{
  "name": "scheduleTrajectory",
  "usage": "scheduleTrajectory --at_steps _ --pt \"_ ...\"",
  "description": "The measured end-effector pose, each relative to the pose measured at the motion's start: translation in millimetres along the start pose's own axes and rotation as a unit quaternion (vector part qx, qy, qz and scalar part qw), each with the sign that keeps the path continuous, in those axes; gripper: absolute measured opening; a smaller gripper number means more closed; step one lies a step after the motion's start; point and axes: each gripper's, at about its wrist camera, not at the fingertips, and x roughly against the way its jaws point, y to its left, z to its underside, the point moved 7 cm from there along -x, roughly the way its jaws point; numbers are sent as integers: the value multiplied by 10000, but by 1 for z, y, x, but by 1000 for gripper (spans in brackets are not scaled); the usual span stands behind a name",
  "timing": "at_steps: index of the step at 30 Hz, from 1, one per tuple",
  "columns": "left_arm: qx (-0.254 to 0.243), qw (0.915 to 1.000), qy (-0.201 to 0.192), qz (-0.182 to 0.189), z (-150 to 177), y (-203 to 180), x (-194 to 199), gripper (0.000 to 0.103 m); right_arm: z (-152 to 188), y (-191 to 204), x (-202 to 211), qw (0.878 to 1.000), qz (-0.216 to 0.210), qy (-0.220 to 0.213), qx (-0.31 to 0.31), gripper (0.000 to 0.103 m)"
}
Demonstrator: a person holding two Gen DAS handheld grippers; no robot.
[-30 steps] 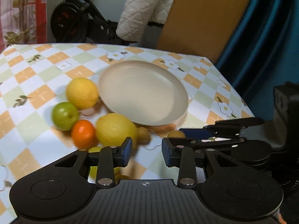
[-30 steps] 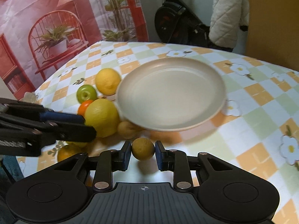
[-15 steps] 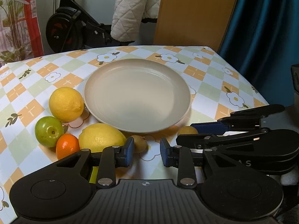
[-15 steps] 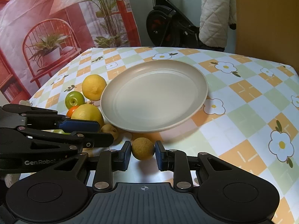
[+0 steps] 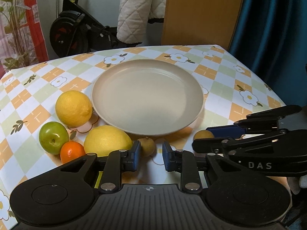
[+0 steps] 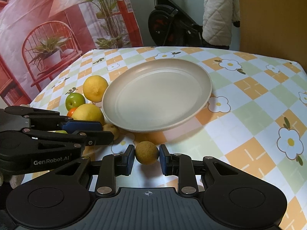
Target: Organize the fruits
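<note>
An empty beige plate (image 5: 147, 95) sits mid-table. To its left lie a lemon (image 5: 73, 108), a green apple (image 5: 53, 135), a tangerine (image 5: 72, 151) and a larger lemon (image 5: 107, 140). My left gripper (image 5: 150, 153) points down at the plate's near rim. Its jaws are closing on a small brownish fruit (image 5: 147, 146) held at the fingertips, tight against the left pad. In the right wrist view that fruit (image 6: 111, 130) shows between the left gripper's two fingertips. My right gripper (image 6: 146, 154) is shut on a round tan fruit (image 6: 146, 152) just above the cloth, right of the left gripper.
The table wears a checked, flowered cloth (image 5: 247, 97) whose right edge drops off near a teal curtain (image 5: 272, 28). An exercise bike (image 5: 76, 30) and a wooden panel stand behind the table. Something yellow-green (image 5: 96, 180) lies under the left gripper.
The left gripper shifted toward the plate's near rim and rolled, and its jaws narrowed around the small brownish fruit. The right gripper kept still with its fruit.
</note>
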Motion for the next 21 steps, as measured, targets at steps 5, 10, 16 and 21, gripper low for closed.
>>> scheduleTrajectory --at_steps 5,10,16,21 --pt "106 9999 -25 -132 -1 6 1 27 1 -2 0 10000 -11 -6 -41 25" --pt "69 9996 -20 -260 -2 9 -2 28 1 -2 0 10000 -24 -17 -63 25" --pt "-55 9997 -30 -250 -3 6 -5 28 1 -3 0 10000 -29 -13 -71 25" --pt "-151 9995 -79 -277 -5 5 -7 28 2 -4 -1 10000 -11 7 -95 25"
